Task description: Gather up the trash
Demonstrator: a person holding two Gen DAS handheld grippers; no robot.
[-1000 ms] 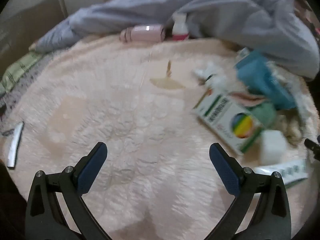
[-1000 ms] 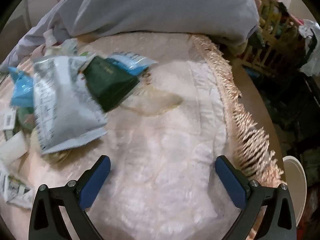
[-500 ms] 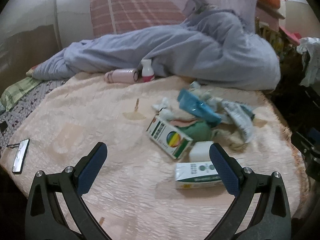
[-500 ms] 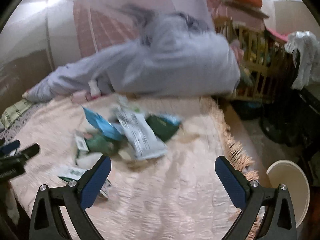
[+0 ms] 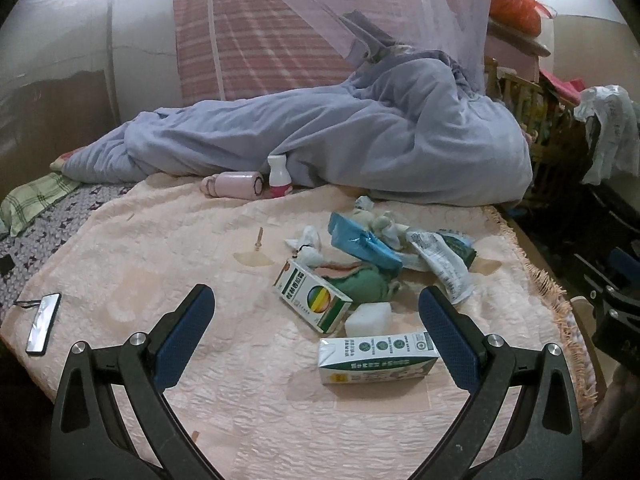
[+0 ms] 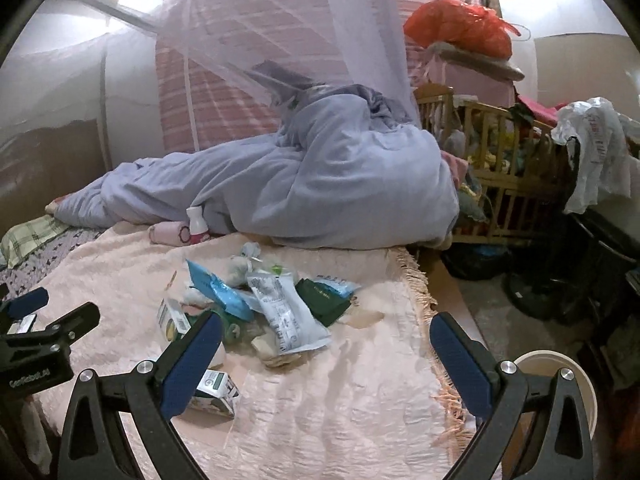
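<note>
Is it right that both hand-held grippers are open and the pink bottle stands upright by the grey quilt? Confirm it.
Not quite. The pink bottle lies on its side by the grey quilt, as the left wrist view shows. Both the left hand-held gripper and right hand-held gripper are open.

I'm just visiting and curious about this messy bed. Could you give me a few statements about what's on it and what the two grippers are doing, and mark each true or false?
1. Both grippers are open and hold nothing. True: left gripper, right gripper.
2. The milk carton stands upright. False: it lies on its side.
3. A white bucket sits on the floor beside the bed. True.
4. The phone lies inside the trash pile. False: it lies apart, near the blanket's left edge.
5. The small white bottle is tipped over. False: it stands upright.
</note>
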